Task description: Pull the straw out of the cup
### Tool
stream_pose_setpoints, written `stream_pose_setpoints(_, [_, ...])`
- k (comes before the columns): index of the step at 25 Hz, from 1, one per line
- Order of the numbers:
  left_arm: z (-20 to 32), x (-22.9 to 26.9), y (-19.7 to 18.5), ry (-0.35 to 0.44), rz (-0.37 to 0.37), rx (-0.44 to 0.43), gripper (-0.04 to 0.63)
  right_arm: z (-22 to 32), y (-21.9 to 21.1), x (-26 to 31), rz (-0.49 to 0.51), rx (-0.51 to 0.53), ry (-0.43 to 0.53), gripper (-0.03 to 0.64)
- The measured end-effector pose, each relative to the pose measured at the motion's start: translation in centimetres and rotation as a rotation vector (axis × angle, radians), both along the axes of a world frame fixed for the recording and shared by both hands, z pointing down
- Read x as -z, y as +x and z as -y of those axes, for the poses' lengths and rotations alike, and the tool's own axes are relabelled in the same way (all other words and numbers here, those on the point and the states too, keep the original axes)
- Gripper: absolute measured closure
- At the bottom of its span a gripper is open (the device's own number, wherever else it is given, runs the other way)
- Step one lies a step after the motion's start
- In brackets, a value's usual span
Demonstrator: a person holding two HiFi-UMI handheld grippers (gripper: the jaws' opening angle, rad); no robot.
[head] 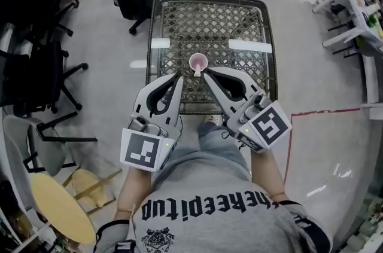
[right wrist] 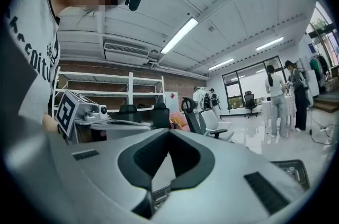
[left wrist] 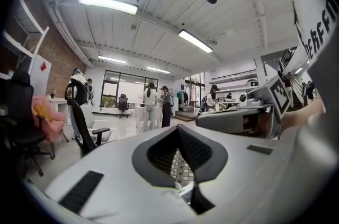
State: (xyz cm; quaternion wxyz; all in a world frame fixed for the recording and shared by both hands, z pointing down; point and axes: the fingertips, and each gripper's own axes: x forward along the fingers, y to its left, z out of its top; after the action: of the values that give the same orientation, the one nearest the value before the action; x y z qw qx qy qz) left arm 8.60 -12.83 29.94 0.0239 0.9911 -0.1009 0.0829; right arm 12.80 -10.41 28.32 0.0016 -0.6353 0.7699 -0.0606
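While our left gripper (head: 177, 75) and right gripper (head: 205, 71) are both pressed together and empty, we judge this the approach. Just beyond them, mid-frame on the worktop (head: 239, 24), the cup (head: 198, 60) holds the straw (head: 197, 72). Next, one gripper must spread around it.

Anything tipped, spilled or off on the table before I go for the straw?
Nothing stands out: the pink cup stands upright on the glass-topped table with the straw in it, and no spill is visible.

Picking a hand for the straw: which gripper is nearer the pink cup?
The right gripper: its closed tips sit just beside the pink cup, while the left gripper is farther off.
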Motion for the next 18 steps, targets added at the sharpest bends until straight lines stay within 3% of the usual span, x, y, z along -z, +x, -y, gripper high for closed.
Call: stream_pose_setpoints(18, [1.2, -1.6, 2.0, -0.013, 0.021, 0.255, 0.569, 2.2, 3.1, -3.7, -0.001, 0.252, -0.083, 0.592])
